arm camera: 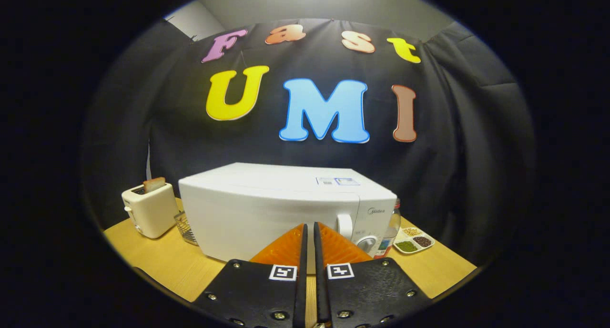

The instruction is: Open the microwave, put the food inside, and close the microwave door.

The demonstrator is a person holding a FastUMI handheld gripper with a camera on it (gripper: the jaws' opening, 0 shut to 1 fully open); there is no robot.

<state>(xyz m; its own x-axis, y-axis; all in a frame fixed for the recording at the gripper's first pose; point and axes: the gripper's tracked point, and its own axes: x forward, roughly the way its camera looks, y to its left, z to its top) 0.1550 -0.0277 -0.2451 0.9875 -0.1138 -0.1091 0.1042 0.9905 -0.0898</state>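
A white microwave point(267, 213) stands on the wooden table point(157, 261) with its door closed. Its handle point(344, 225) sits at the door's right side, and a round knob point(367, 243) lies below on the control panel. My gripper point(310, 229) points at the microwave's front, a short way before it, just left of the handle. The two fingers are pressed nearly together with nothing between them. No food item can be made out apart from the things beside the microwave.
A cream toaster point(150, 209) with a slice of bread in it stands left of the microwave. A wire basket point(186, 228) sits between them. Right of the microwave are a clear bottle point(391, 230) and a divided dish of grains point(412, 240).
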